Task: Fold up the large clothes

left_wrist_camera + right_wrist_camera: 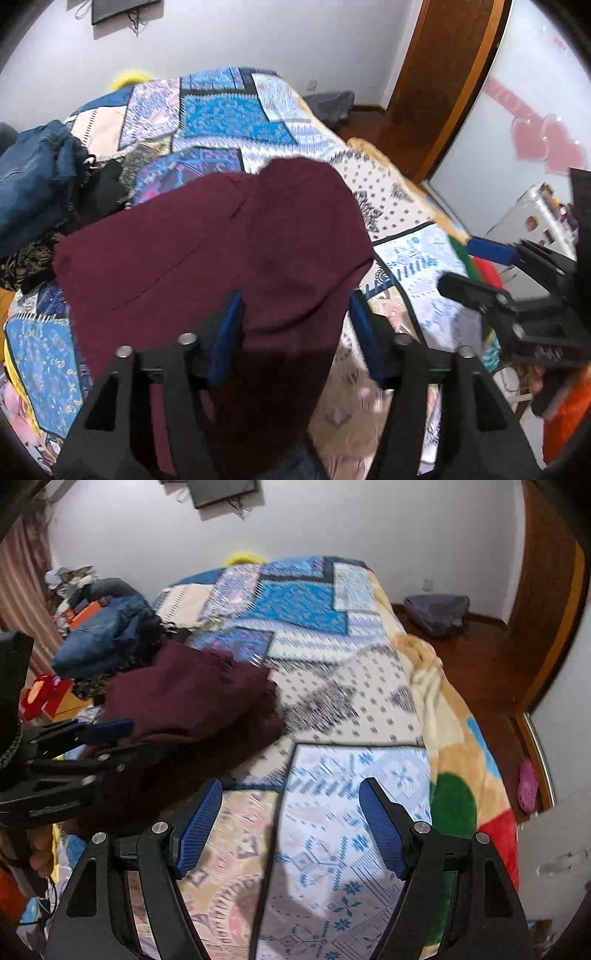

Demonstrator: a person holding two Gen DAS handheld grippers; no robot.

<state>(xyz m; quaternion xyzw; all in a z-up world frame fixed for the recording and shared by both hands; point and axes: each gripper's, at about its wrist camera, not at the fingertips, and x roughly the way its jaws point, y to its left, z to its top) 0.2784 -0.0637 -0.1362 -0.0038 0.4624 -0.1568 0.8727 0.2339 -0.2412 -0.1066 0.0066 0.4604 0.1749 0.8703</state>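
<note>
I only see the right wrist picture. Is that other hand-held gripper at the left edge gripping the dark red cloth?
Observer: No. The left wrist view shows the left hand-held gripper open, with the maroon garment lying loose between its pads.
Operator: Is the cloth bunched up?
Observer: From that side it looks fairly smooth on the quilt, with a seam running across it.
Operator: Anything else I miss?
Observer: Pink heart shapes off to the right.
</note>
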